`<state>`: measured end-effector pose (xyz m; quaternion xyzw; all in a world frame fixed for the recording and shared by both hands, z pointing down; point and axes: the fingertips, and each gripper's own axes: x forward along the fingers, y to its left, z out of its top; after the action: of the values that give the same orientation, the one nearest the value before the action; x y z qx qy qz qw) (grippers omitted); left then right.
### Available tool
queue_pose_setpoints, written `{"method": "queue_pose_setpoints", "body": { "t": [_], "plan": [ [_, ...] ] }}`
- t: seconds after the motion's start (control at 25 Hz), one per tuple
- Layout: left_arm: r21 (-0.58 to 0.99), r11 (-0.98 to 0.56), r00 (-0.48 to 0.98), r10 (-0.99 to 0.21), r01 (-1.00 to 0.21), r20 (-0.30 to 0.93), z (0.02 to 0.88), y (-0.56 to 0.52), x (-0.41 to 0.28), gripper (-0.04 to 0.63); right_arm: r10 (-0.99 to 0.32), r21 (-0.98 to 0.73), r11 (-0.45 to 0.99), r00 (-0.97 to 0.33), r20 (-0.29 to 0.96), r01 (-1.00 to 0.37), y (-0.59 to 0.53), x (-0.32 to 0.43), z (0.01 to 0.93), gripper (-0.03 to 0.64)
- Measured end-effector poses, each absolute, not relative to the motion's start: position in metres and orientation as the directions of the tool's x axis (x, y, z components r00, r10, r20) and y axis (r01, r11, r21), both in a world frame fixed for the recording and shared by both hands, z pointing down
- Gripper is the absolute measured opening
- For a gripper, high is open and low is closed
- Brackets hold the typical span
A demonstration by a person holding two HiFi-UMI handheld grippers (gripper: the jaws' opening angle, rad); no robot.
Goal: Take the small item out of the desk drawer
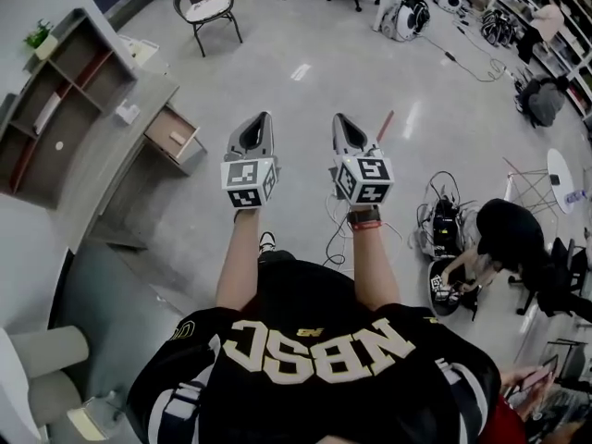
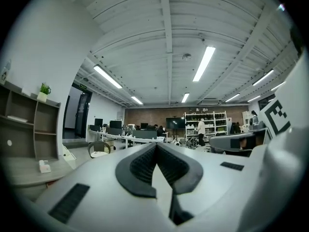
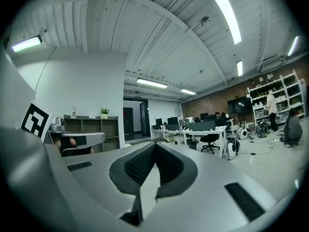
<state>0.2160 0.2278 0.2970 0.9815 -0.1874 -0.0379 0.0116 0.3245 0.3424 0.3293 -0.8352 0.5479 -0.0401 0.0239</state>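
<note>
The person stands with both arms held forward over the grey floor [image 1: 370,72], well apart from the desk [image 1: 113,163] at the left. The left tongs [image 1: 263,120] are closed together, tip against tip, and hold nothing. The right tongs [image 1: 340,120], just beside them, are closed together and empty as well.

The drawer [image 1: 159,126] of the desk is pulled out. 1 small pale item [image 1: 178,138] lies inside it on the wooden bottom, near the front panel and well apart from both tongs.

On the desk stands an open shelf unit [image 1: 69,77]. 1 compartment holds a flat white thing [image 1: 48,111] and another holds a small round thing [image 1: 59,145]. A potted plant [image 1: 39,35] stands on top of the unit. A small white object [image 1: 127,112] sits on the desk near the drawer.
</note>
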Motion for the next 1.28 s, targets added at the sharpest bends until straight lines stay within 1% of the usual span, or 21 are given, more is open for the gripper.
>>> {"method": "queue_pose_setpoints", "body": {
  "t": [0.16,0.4,0.68,0.8,1.08,1.28],
  "plan": [
    [0.041,-0.917,0.916,-0.399,-0.397,-0.051,0.308,0.202,0.2,0.014,-0.932,-0.111,-0.361,0.36,0.026,-0.926,0.312,0.309,0.336,0.006],
    [0.042,-0.903,0.902,-0.43,-0.428,-0.047,0.317,0.157,0.181,0.014,-0.947,-0.104,-0.322,0.32,0.034,-0.941,0.258,0.296,0.342,0.006],
    [0.044,-0.869,0.868,-0.494,-0.492,-0.054,0.311,0.067,0.155,0.014,-0.968,-0.104,-0.249,0.247,0.033,-0.963,0.156,0.28,0.331,0.006],
    [0.053,-0.834,0.833,-0.551,-0.549,-0.05,0.312,0.032,0.134,0.014,-0.984,-0.104,-0.176,0.172,0.045,-0.979,0.106,0.262,0.333,0.006],
    [0.107,-0.726,0.729,-0.684,-0.679,-0.017,0.335,-0.071,0.07,0.014,-0.992,-0.114,0.019,-0.033,0.123,-0.993,-0.017,0.192,0.362,0.006],
    [0.137,-0.662,0.67,-0.742,-0.737,0.016,0.357,-0.128,0.032,0.014,-0.98,-0.12,0.082,-0.101,0.169,-0.989,-0.079,0.162,0.382,0.006]
  ]
}}
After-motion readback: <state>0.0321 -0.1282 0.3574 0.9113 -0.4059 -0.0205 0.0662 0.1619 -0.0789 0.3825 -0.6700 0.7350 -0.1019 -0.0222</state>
